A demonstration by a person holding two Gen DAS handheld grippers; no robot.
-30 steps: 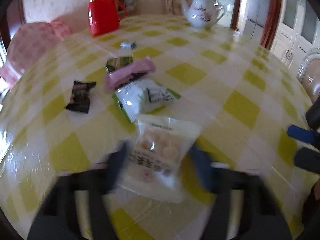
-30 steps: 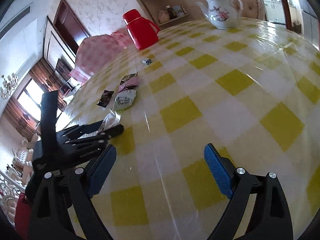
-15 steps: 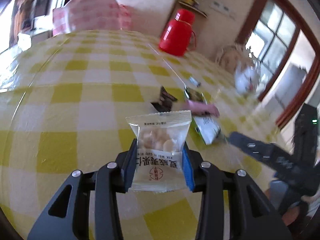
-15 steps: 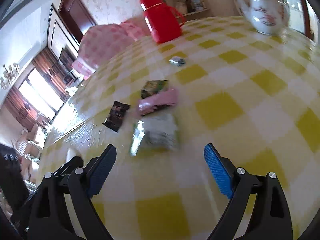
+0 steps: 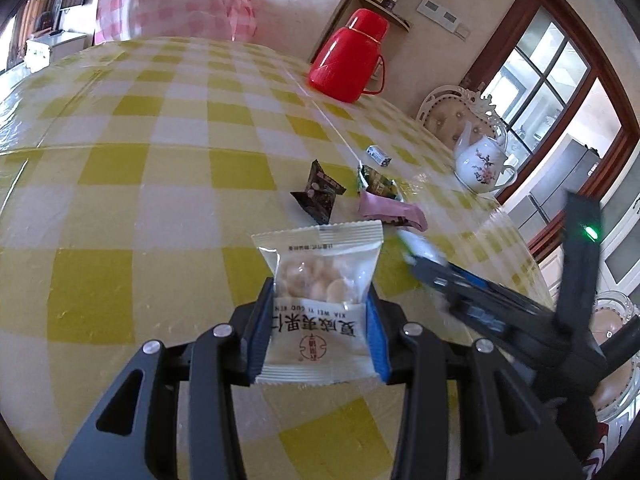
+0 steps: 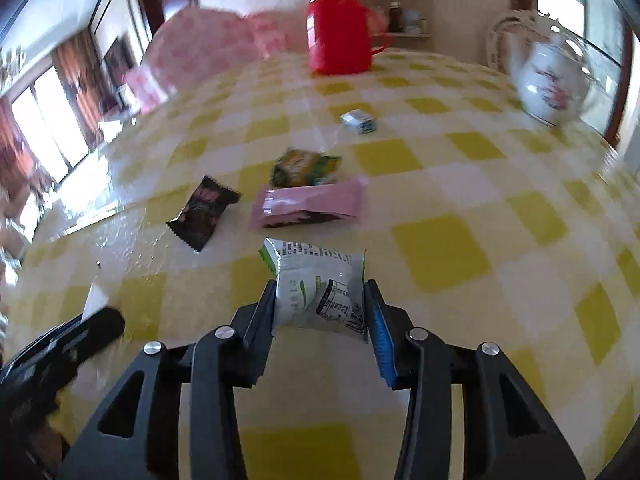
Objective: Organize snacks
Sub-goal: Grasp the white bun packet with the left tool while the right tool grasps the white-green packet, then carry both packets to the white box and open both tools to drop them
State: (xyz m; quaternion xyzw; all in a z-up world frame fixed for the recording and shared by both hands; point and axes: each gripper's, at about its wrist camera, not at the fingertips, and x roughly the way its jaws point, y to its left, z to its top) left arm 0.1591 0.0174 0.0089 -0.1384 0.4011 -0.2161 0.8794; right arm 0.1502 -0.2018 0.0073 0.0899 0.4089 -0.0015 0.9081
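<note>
My left gripper (image 5: 318,332) is shut on a clear-and-white packet of pale nuts (image 5: 320,276), held upright above the yellow-checked table (image 5: 120,160). In the right wrist view my right gripper (image 6: 320,316) has its jaws closing on a white-and-green snack packet (image 6: 316,280), and both blue pads touch its sides. The right gripper (image 5: 440,272) also shows at the right of the left wrist view, blurred at its tip. Beyond lie a black packet (image 6: 204,212), a pink packet (image 6: 310,204), a green packet (image 6: 306,166) and a small blue-white one (image 6: 360,121).
A red thermos jug (image 5: 348,56) stands at the table's far side. A white flowered teapot (image 5: 482,164) sits to the right near the edge. A pink checked cloth covers something behind the table. The left gripper (image 6: 100,320) shows at the lower left of the right wrist view.
The left gripper lifted the nut packet off the table and swung round with it. The right gripper moved over to the white-and-green packet and its wide jaws came in onto it.
</note>
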